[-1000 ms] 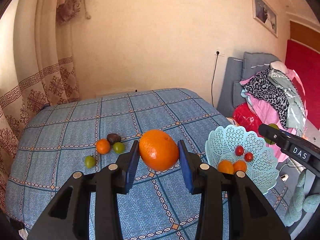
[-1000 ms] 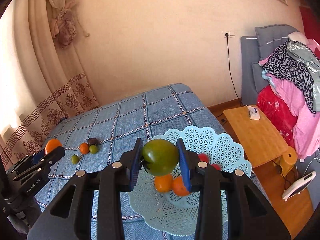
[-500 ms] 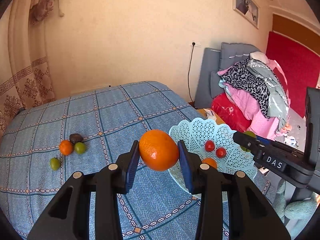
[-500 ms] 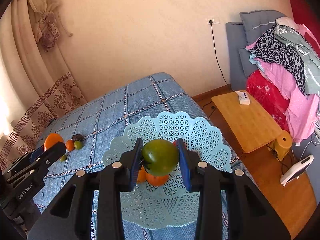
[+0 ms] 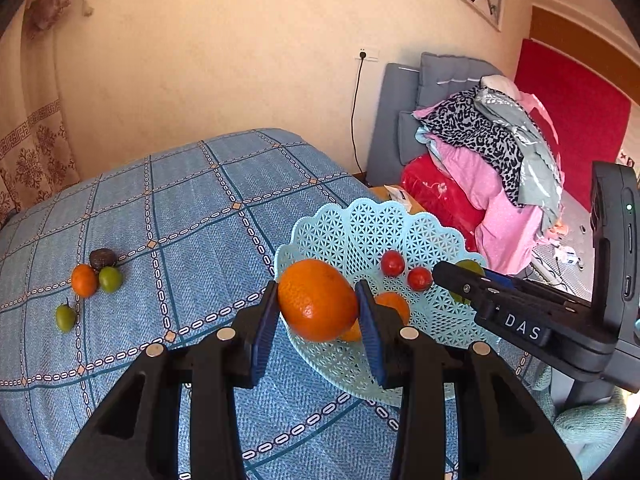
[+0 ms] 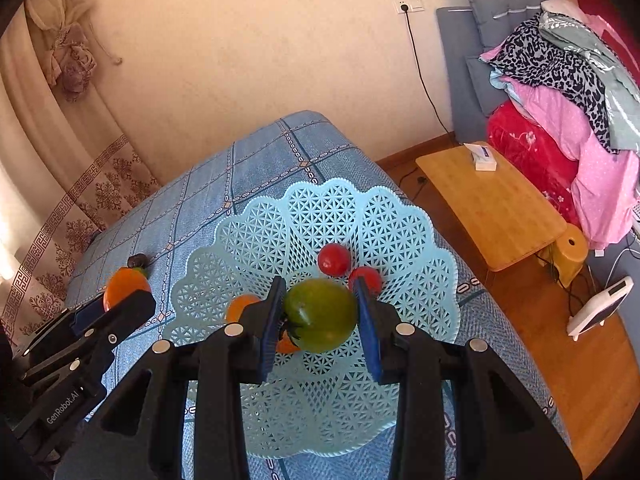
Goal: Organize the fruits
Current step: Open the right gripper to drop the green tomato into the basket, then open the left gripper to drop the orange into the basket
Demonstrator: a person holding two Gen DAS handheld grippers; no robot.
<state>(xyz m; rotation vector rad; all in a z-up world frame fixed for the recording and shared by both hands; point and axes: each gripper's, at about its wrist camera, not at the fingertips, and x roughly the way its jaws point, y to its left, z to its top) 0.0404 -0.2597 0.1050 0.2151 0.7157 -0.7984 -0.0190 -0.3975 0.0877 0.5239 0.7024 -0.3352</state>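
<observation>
My left gripper [image 5: 318, 306] is shut on a large orange [image 5: 318, 300], held over the near left rim of the pale blue lattice basket [image 5: 360, 232]. My right gripper [image 6: 320, 316] is shut on a green tomato [image 6: 320, 314] above the middle of the basket [image 6: 320, 216]. Two red tomatoes [image 6: 334, 260] and small oranges [image 6: 240, 306] lie in the basket. On the blue checked bedspread [image 5: 180, 208] lie a small orange [image 5: 84, 280], a dark fruit [image 5: 103, 258] and two small green fruits [image 5: 110, 279]. The left gripper [image 6: 116, 300] also shows at the left of the right wrist view.
A low wooden table [image 6: 492, 204] with a small white box stands right of the bed. Piled clothes [image 6: 568, 92] lie on a grey chair by the wall. A white device [image 6: 600, 308] stands on the wooden floor. Curtains [image 6: 60, 100] hang at left.
Both grippers have come down and closer to the basket with their fruit still held. The left one swung right toward the basket; the right one now hangs over its middle.
</observation>
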